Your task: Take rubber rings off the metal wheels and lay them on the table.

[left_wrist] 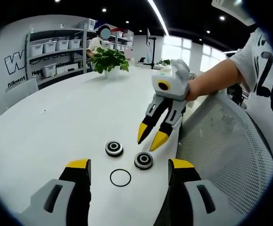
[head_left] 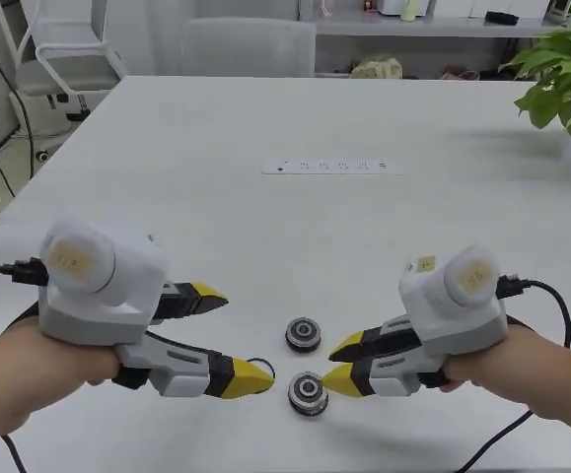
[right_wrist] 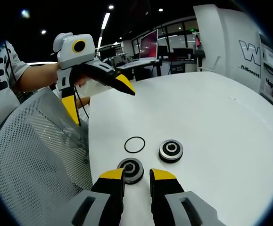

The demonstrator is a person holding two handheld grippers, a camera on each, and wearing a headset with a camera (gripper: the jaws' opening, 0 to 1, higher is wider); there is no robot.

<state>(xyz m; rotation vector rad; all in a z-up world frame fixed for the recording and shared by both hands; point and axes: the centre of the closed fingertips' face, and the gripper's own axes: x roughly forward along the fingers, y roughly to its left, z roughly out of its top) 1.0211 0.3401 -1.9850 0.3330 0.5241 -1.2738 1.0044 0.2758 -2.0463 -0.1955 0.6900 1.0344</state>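
Black rubber ring (left_wrist: pixel 110 178) lay flat on the white table (head_left: pixel 364 108), at ten o'clock from the near wheel (head_left: pixel 308 393); the far wheel (head_left: pixel 304 334) sat at its twelve. Left gripper (head_left: pixel 238 335) gaped wide and empty, the ring just ahead of its tips. Right gripper (head_left: pixel 340 363), at three o'clock, had its jaws narrowly parted, grasping nothing.

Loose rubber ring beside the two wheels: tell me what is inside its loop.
Inside the rubber ring there is just bare white table, and the ring lies flat on it. In the head view, the left gripper covers part of the ring with its yellow tip.
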